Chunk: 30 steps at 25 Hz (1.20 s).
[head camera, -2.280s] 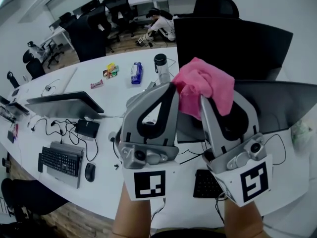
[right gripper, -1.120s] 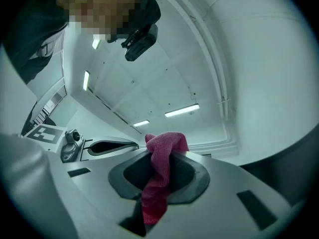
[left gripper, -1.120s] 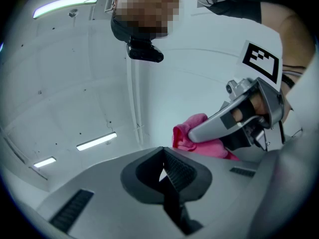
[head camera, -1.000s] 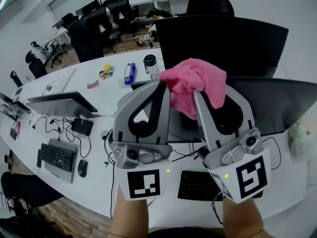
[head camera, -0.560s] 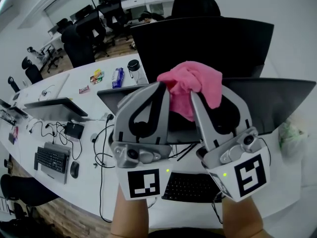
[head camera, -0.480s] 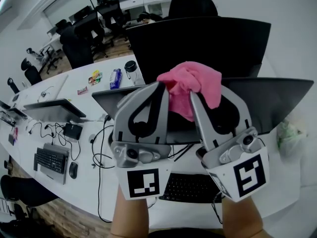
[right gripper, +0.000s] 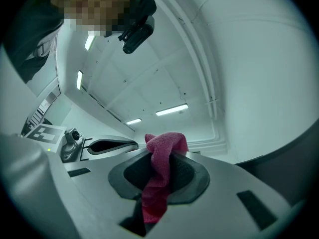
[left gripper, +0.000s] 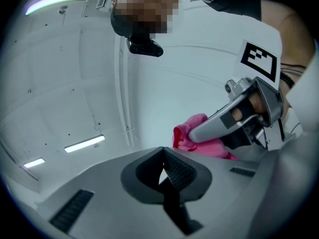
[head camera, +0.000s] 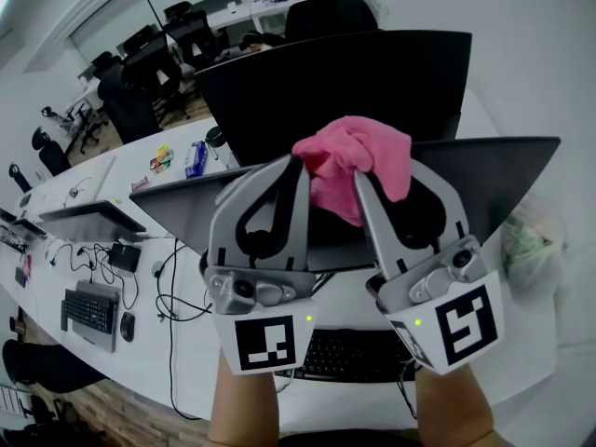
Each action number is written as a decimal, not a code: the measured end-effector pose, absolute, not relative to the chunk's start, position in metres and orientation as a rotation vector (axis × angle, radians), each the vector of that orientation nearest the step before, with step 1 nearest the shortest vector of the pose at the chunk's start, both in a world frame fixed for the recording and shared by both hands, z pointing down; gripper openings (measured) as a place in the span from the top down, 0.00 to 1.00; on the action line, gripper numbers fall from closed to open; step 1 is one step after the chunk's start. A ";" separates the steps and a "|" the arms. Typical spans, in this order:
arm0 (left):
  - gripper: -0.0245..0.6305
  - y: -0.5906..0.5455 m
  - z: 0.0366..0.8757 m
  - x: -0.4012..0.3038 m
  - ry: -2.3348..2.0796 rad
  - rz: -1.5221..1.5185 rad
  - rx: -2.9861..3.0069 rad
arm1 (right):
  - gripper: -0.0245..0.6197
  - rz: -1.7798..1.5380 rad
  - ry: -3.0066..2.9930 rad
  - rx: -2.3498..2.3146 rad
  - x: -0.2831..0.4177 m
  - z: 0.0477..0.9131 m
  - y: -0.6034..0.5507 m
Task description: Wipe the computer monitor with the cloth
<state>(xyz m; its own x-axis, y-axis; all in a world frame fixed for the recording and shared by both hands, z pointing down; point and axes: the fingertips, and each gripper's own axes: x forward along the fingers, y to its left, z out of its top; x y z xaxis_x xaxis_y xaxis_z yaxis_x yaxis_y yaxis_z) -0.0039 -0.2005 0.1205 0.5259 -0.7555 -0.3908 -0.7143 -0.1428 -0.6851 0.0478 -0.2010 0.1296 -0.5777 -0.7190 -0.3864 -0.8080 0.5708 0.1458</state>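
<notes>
In the head view both grippers are held up side by side in front of a dark computer monitor [head camera: 335, 82]. A pink cloth [head camera: 358, 156] bunches out above the tips of my right gripper [head camera: 361, 173], which is shut on it. In the right gripper view the cloth [right gripper: 162, 173] hangs down between the pads of that gripper [right gripper: 162, 156]. My left gripper [head camera: 296, 164] is shut with nothing in it, close beside the cloth. The left gripper view faces the ceiling over its closed tips [left gripper: 163, 156], with the cloth [left gripper: 192, 133] beyond them.
A second, nearer screen [head camera: 494, 170] stretches across behind the grippers, with a black keyboard [head camera: 345, 354] below it. On the white desk to the left lie a keyboard [head camera: 88, 310], a mouse [head camera: 127, 325], cables, snack packs [head camera: 196, 156] and a bottle [head camera: 216, 142]. Office chairs stand at the back.
The desk and monitors have slid leftwards and nearer in the head view. Both grippers stay together, the right one still holding the pink cloth.
</notes>
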 end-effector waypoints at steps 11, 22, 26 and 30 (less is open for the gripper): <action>0.95 -0.200 0.121 0.047 1.185 -0.071 -1.905 | 0.86 0.452 2.516 -1.293 0.097 0.132 -0.201; 0.95 -0.202 0.123 0.098 1.197 -0.089 -1.923 | 0.86 0.466 2.527 -1.317 0.148 0.136 -0.202; 0.95 -0.204 0.123 0.121 1.191 -0.103 -1.933 | 0.86 0.481 2.522 -1.342 0.171 0.133 -0.203; 0.95 -0.205 0.126 0.136 1.189 -0.108 -1.939 | 0.86 0.483 2.517 -1.347 0.186 0.134 -0.204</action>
<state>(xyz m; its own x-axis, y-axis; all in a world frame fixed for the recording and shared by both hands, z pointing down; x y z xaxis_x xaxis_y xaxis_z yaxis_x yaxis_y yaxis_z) 0.1359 -0.2046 0.1256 0.5467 -0.7693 -0.3307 -0.6972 -0.1994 -0.6886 0.1863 -0.2037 0.1344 -0.5435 -0.7562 -0.3643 -0.8374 0.5187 0.1725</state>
